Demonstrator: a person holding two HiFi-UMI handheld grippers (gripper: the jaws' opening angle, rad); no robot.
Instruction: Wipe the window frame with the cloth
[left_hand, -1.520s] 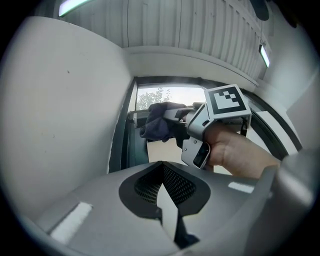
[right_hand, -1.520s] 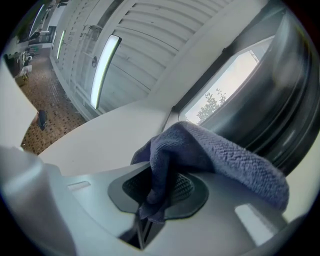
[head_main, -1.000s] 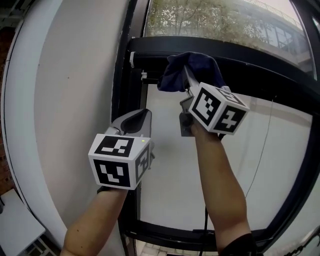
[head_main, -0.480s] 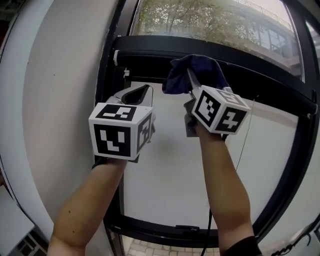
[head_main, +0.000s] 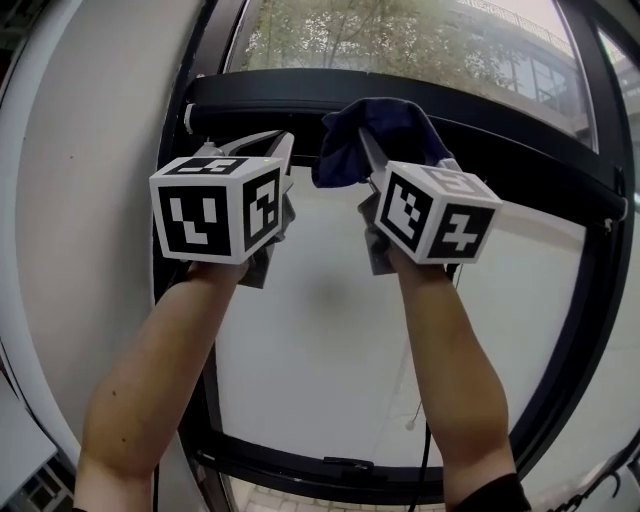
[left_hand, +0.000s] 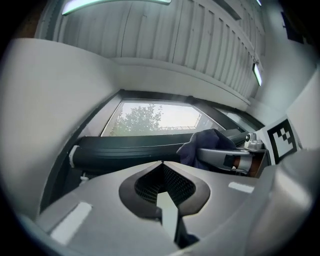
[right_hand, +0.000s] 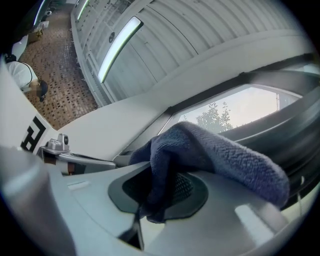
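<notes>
A dark blue cloth (head_main: 378, 132) is bunched in my right gripper (head_main: 366, 142), which is shut on it and holds it against the black horizontal bar of the window frame (head_main: 510, 142). In the right gripper view the cloth (right_hand: 215, 155) drapes over the jaws, hiding their tips, with the frame (right_hand: 300, 131) just behind. My left gripper (head_main: 283, 142) is level with it to the left, shut and empty, its tips close under the same bar. In the left gripper view the shut gripper (left_hand: 161, 163) points at the bar (left_hand: 125, 149), and the cloth (left_hand: 206, 142) is to the right.
A white wall (head_main: 90, 200) borders the frame's left upright (head_main: 188, 110). Below the bar is a pale glass pane (head_main: 320, 340), closed off by a lower frame bar (head_main: 330, 468) and a right upright (head_main: 598, 300). A thin cable (head_main: 425, 450) hangs by the right forearm.
My left gripper has risen from low beside the left upright to the height of the horizontal bar. The right gripper has stayed at the bar with the cloth.
</notes>
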